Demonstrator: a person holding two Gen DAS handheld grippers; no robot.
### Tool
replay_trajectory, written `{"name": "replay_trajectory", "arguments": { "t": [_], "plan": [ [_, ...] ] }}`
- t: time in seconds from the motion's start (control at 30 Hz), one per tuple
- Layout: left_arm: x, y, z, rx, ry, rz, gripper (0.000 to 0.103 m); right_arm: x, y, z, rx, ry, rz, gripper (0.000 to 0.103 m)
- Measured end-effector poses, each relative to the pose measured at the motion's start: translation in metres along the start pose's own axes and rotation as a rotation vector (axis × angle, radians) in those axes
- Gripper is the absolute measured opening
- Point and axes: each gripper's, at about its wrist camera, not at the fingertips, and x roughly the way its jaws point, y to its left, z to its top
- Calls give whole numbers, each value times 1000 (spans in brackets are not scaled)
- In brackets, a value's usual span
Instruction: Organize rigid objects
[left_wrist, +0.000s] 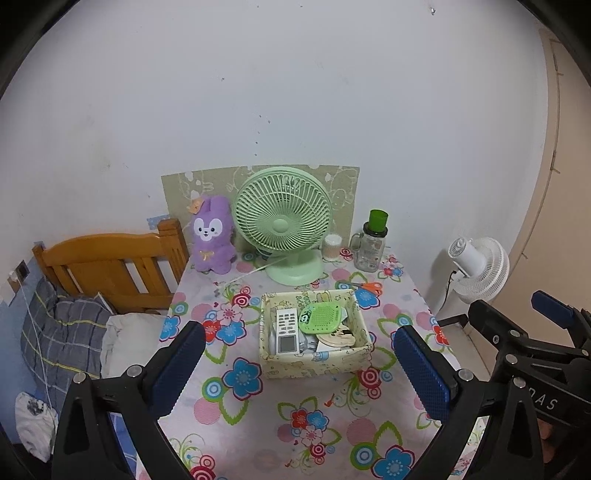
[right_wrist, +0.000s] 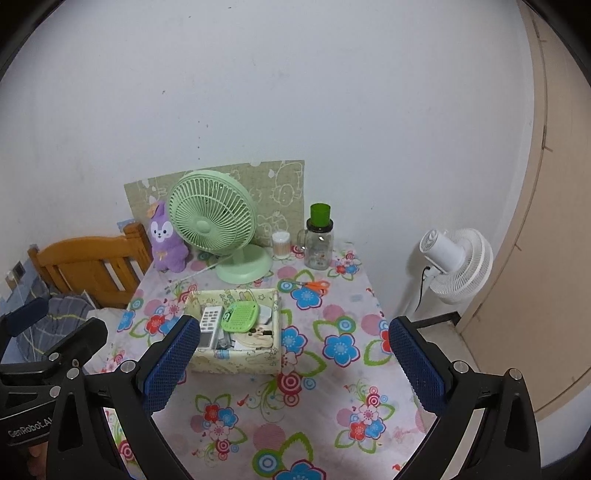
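Covering the table (left_wrist: 258, 424) is a floral cloth, with a wooden bed frame (left_wrist: 110, 266) to its left. At the far edge stand a green desk fan (left_wrist: 284, 221), a purple plush rabbit (left_wrist: 212, 236) left of it, and a clear jar with a green cap (left_wrist: 371, 243) to the right. Mid-table sits a patterned storage box (left_wrist: 314, 363) holding a white remote (left_wrist: 286, 330), a green perforated pad (left_wrist: 320, 315) and a small wooden piece (left_wrist: 338, 338). Orange-handled scissors (left_wrist: 365, 287) lie just beyond the box, on the cloth. The left gripper (left_wrist: 299, 369) and right gripper (right_wrist: 293, 365) hover near the viewer, both spread wide and holding nothing.
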Motion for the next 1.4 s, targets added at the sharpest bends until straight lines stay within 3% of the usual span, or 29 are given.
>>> {"name": "replay_trajectory", "arguments": {
  "t": [1.4],
  "plan": [
    [4,-3,1,-26,-10,19,103,12,-1,5,-16,9,-2,103]
  ]
}}
